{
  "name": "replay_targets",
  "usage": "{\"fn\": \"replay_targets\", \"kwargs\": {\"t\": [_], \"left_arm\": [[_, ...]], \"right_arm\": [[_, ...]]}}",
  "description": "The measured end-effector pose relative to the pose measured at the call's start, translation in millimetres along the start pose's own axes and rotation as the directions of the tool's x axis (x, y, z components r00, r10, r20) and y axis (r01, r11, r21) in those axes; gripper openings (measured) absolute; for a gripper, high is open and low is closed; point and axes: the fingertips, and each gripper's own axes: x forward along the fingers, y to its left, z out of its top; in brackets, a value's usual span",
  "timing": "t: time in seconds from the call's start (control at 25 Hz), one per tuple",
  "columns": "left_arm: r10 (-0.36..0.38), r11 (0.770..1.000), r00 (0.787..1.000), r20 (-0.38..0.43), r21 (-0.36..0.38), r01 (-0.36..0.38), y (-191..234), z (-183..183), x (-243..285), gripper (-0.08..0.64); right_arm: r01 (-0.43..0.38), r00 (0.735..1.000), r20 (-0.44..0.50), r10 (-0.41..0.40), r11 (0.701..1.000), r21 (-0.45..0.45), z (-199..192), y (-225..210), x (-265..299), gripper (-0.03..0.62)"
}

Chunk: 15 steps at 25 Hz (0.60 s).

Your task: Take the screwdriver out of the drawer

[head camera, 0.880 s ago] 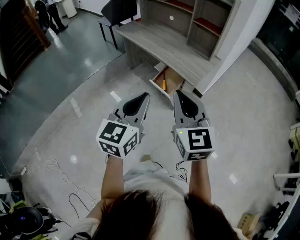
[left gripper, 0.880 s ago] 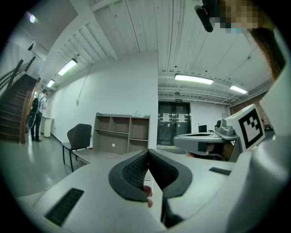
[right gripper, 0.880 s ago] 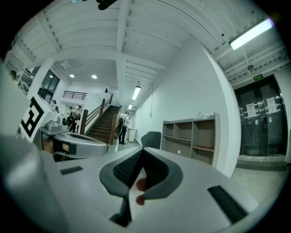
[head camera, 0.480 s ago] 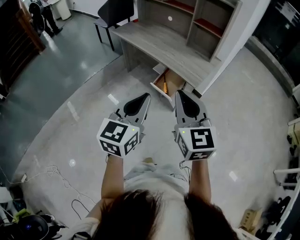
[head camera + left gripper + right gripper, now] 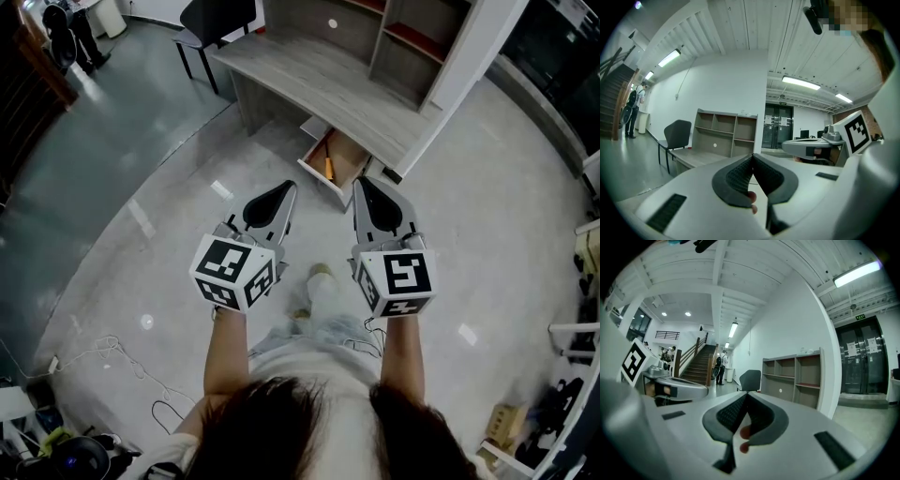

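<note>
An open wooden drawer [image 5: 343, 161] juts out under the grey desk [image 5: 319, 82] ahead of me. An orange-handled screwdriver [image 5: 329, 167] lies inside it near its left side. My left gripper [image 5: 289, 190] is held at waist height, well short of the drawer, jaws shut with nothing between them. My right gripper [image 5: 360, 186] is beside it, also shut and empty, its tip pointing toward the drawer's near right corner. In the left gripper view the left gripper [image 5: 753, 157] points at the shelf unit [image 5: 725, 133]; in the right gripper view the right gripper [image 5: 746, 395] does the same.
A shelf unit [image 5: 394, 28] stands on the desk's back. A black chair [image 5: 208, 21] stands at the desk's left end. Cables [image 5: 103, 349] trail over the shiny floor at lower left. People stand far off by a staircase [image 5: 698, 363]. My shoe [image 5: 321, 274] shows below the grippers.
I have stepped closer to the desk: the drawer and desk have slid slightly toward me and a foot now shows between the grippers. Both grippers stay shut, held as before.
</note>
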Motion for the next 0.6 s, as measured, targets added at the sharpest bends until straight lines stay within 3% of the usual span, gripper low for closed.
{"fn": "replay_targets", "kwargs": {"t": [0.6], "left_arm": [[-0.008,1.000,0.999,-0.045,-0.019,0.007,50,4,107,0.017]], "right_arm": [[-0.004,0.998,-0.055,0.005,1.000,0.014,-17,-65,89,0.026]]}}
